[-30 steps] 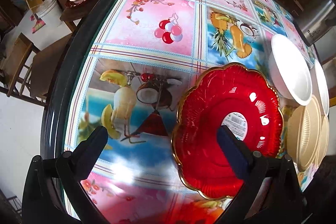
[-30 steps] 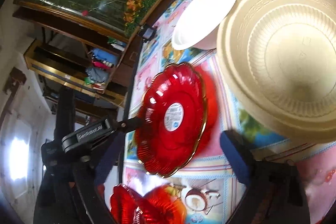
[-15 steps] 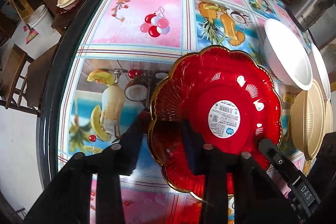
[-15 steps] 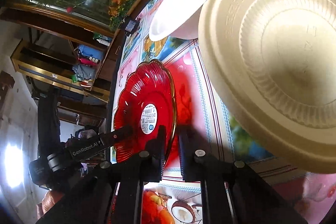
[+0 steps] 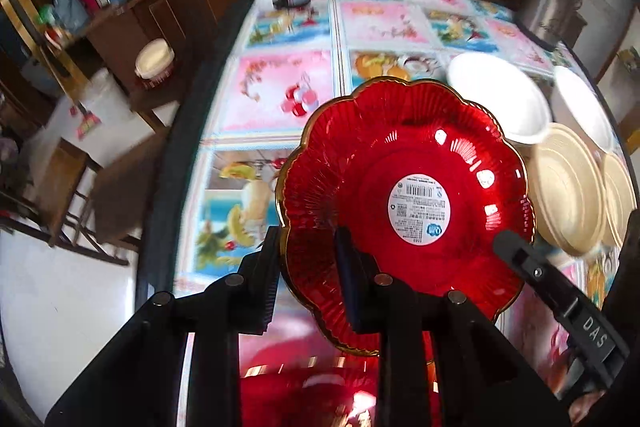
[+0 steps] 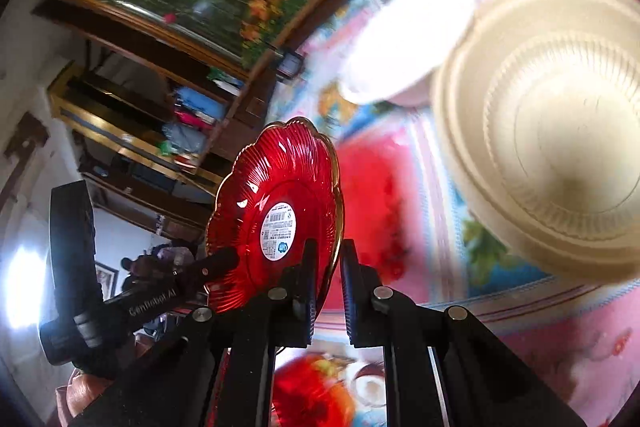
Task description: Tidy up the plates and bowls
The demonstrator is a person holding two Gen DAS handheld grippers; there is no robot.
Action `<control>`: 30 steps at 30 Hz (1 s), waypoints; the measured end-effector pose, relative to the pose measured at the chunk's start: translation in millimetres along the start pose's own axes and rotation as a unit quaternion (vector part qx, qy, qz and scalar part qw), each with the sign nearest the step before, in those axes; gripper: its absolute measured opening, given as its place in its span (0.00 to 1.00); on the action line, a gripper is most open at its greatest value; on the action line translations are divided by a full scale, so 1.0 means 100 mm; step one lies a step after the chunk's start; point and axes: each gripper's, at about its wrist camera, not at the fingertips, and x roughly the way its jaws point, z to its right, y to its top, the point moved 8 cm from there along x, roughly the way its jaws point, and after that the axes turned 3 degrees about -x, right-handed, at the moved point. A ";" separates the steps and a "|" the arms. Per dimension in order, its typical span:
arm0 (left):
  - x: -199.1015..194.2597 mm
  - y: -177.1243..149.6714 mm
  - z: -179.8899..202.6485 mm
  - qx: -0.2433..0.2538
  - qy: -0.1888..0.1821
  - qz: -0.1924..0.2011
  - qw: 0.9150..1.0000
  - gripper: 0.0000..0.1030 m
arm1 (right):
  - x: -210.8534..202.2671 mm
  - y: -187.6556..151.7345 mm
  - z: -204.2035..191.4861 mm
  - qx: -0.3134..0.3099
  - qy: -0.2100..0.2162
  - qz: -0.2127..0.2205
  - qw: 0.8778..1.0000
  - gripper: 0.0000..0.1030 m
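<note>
My left gripper (image 5: 308, 267) and right gripper (image 6: 326, 279) pinch the near rim of the scalloped red glass plate (image 5: 404, 195), tilted above the picture-printed tablecloth (image 5: 280, 95). Right of it sit a ribbed cream plastic bowl (image 5: 568, 187) and, farther off, a round white foam bowl (image 5: 496, 95).

my cream bowl (image 6: 560, 131) blurred and cut by right edge, white bowl (image 6: 404, 39) smeared, perhaps another red plate (image 5: 320, 399) below, too blurred

Left gripper (image 5: 310, 269) closed on the red plate's (image 5: 404, 195) near-left rim, one finger under, one over. Right gripper (image 6: 326, 281) clamped on the same plate's opposite rim, fingers nearly together. Plate raised off the table, tilted.
</note>
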 end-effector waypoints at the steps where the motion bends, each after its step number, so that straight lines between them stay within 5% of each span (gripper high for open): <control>1: -0.14 -0.05 -0.01 0.005 0.003 0.014 1.000 0.23 | -0.08 -0.03 -0.07 -0.009 0.006 0.007 1.000 0.10; 10: -0.75 -0.79 -0.23 0.004 0.020 0.066 0.998 0.23 | -0.63 -0.65 -0.61 -0.128 0.006 0.016 0.992 0.13; 17: -0.67 -1.50 -0.41 -0.048 0.000 0.030 0.998 0.25 | -0.67 -1.20 -0.75 -0.196 -0.037 -0.040 0.979 0.14; 25: -0.48 -1.70 -0.45 -0.057 0.015 0.004 0.998 0.25 | -0.45 -1.55 -0.75 -0.248 -0.097 -0.099 0.959 0.15; 30: -0.49 -1.73 -0.43 -0.040 0.038 0.015 0.998 0.41 | -0.45 -1.62 -0.76 -0.259 -0.101 -0.109 0.955 0.27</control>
